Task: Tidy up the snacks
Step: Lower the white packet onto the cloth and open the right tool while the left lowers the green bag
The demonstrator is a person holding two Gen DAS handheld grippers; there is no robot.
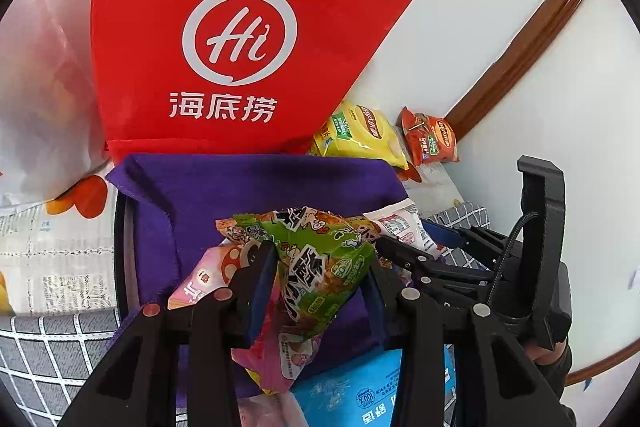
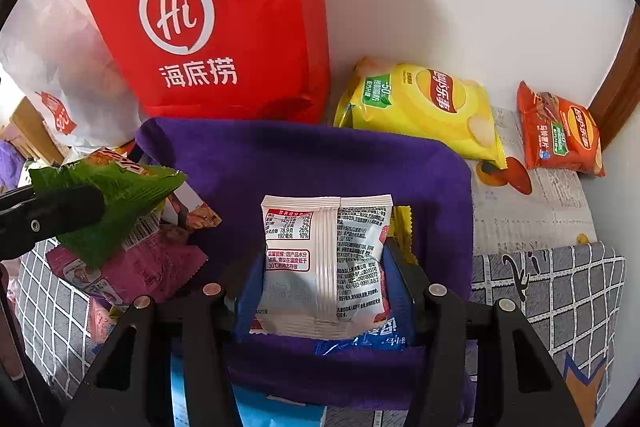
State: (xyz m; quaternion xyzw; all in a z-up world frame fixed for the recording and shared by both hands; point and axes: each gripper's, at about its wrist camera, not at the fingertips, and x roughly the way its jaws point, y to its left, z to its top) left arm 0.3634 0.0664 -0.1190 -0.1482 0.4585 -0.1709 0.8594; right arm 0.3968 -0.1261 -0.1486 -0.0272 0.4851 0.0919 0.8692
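The left claw (image 1: 316,279) tilts down and pinches a green snack packet (image 1: 320,267) between its blue pads, holding it clear above the purple cloth bin (image 1: 256,183). A pink packet (image 1: 192,283) lies under it at the bin's left side. To the right, the right claw (image 2: 324,267) angles down too, its jaws clamped on the sides of a white snack packet (image 2: 324,259), printed back facing up, over the middle of the purple bin. A blue packet (image 2: 360,341) peeks out just beneath it. The bin's far rim stands tall, with open purple floor between the two claws. Beyond that rim a red bag (image 2: 208,23) leans upright by the white wall. Far right, a yellow chip bag (image 2: 424,111) and an orange chip bag (image 2: 560,135) lie well apart from the bin on a printed sheet (image 2: 528,211). Near right, grey checked fabric (image 2: 560,291) covers the surface.
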